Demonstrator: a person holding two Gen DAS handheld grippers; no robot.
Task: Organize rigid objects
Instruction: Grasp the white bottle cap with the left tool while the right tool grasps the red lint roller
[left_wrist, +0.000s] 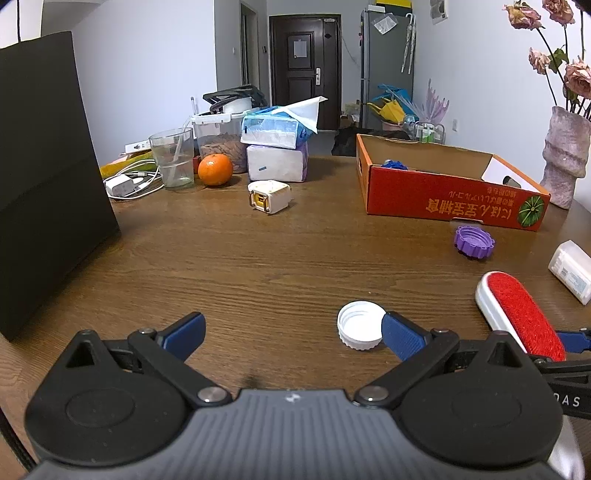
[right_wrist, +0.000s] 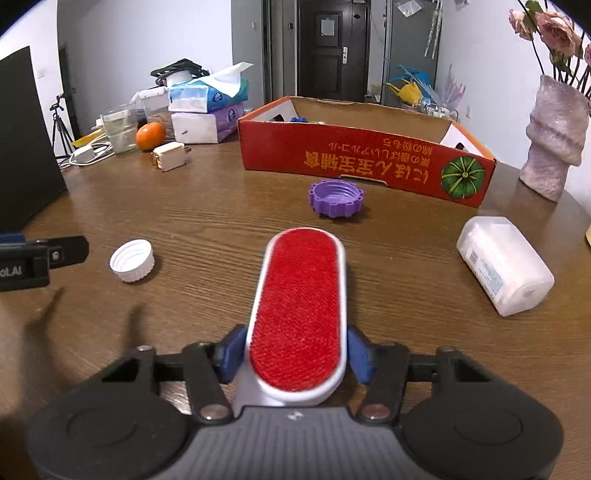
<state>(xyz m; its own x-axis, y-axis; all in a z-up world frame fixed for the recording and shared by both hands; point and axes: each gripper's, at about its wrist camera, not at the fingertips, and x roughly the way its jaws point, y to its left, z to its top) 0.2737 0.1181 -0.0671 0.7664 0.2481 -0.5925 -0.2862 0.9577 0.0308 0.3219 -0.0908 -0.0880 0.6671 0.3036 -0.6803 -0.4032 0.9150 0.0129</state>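
**Lint brush gripped on wooden counter**

A brown wooden counter (right_wrist: 221, 206) is seen. At nine o'clock a white cap (right_wrist: 132, 260) lies; the left gripper (left_wrist: 291, 334) is spread wide, holding nothing. At six o'clock the red lint brush (right_wrist: 299, 314) is clamped by the right gripper (right_wrist: 295, 356). At twelve o'clock a purple cap (right_wrist: 335, 198) sits before the orange box (right_wrist: 365, 162).

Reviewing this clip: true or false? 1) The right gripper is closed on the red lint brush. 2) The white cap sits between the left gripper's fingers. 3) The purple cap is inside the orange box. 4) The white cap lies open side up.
1) True: the right gripper pads press both sides of the red lint brush.
2) False: the white cap lies outside the open left gripper, beside one finger.
3) False: the purple cap lies on the table before the orange box.
4) True.
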